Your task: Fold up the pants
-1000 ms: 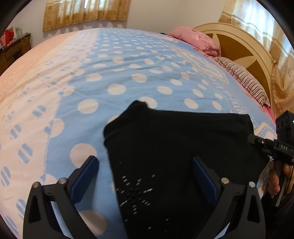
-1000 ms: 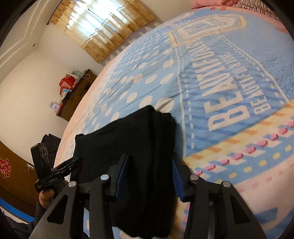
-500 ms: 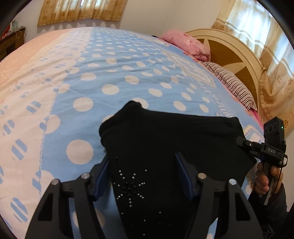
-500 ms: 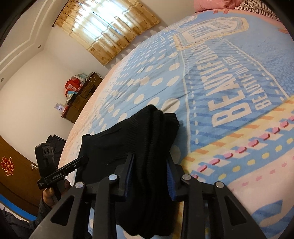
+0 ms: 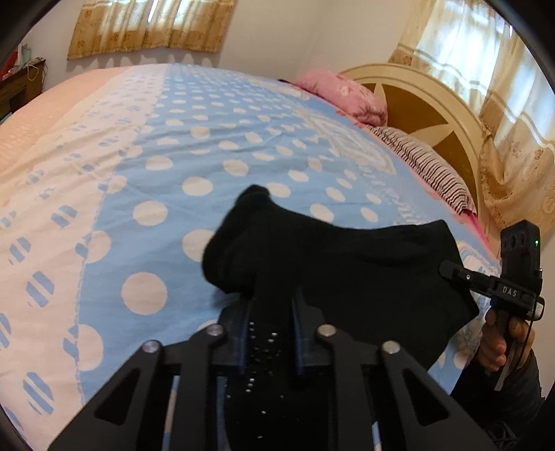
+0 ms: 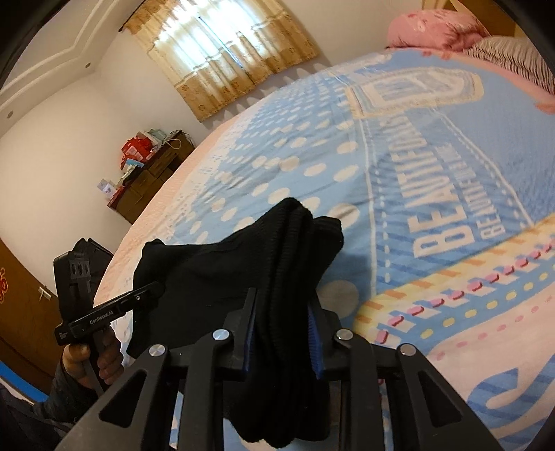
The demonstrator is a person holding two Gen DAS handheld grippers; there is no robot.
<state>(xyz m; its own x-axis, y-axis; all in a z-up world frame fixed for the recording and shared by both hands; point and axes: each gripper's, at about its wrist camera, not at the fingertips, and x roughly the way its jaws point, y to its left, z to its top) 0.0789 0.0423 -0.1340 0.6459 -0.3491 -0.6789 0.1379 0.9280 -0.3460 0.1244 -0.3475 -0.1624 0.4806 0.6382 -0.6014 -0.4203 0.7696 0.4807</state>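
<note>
Pants [image 5: 347,270]: black, bunched on near edge of polka-dot bedspread [image 5: 194,138]. Your left gripper [image 5: 270,312], jaws just closing, pinches studded end; your right gripper [image 6: 282,312], also just closing, clamps ribbed end. Pillows [image 5: 347,97], headboard [image 5: 426,104] far right; nothing blocks bedspread ahead.

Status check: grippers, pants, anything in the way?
Left gripper and right gripper just closed, both pinching black pants. Pants bunched on bed. Nothing blocking.

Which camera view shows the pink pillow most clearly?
The left wrist view: the pink pillow lies whole against the headboard. The right wrist view shows it only at the top edge, partly cut off.
</note>
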